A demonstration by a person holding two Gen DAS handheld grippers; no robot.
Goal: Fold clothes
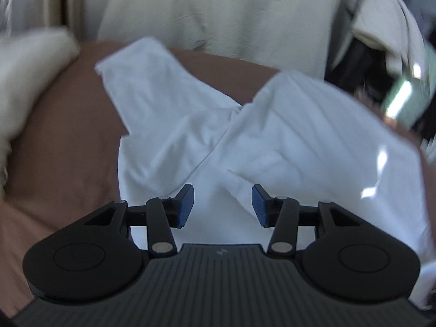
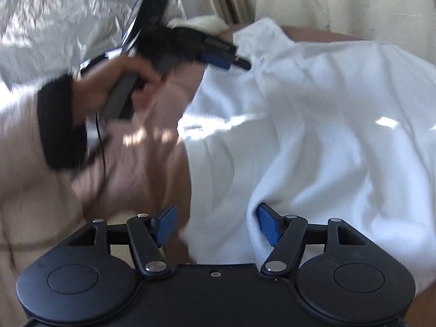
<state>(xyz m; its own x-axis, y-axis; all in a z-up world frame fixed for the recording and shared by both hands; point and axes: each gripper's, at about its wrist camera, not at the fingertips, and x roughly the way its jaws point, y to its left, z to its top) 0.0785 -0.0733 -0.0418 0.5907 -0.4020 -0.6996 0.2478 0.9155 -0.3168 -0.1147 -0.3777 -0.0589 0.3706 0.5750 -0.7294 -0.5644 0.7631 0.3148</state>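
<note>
A white garment (image 1: 286,136) lies spread on a brown bed cover (image 1: 62,136), with one sleeve (image 1: 147,81) stretched to the far left and another part folded across the middle. My left gripper (image 1: 223,205) is open and empty just above the garment's near part. In the right wrist view the same garment (image 2: 327,125) covers the right side. My right gripper (image 2: 218,224) is open at the garment's near edge, its right pad (image 2: 268,223) against a fold of cloth. The left gripper (image 2: 218,61) shows there at upper left, held by a hand, above the cloth.
A cream pillow (image 1: 30,76) lies at the left of the bed. A cream wall (image 1: 218,13) rises behind. Crinkled silver sheeting (image 2: 62,19) hangs at the far left in the right wrist view. The person's black-cuffed arm (image 2: 60,125) reaches over the bed cover (image 2: 130,169).
</note>
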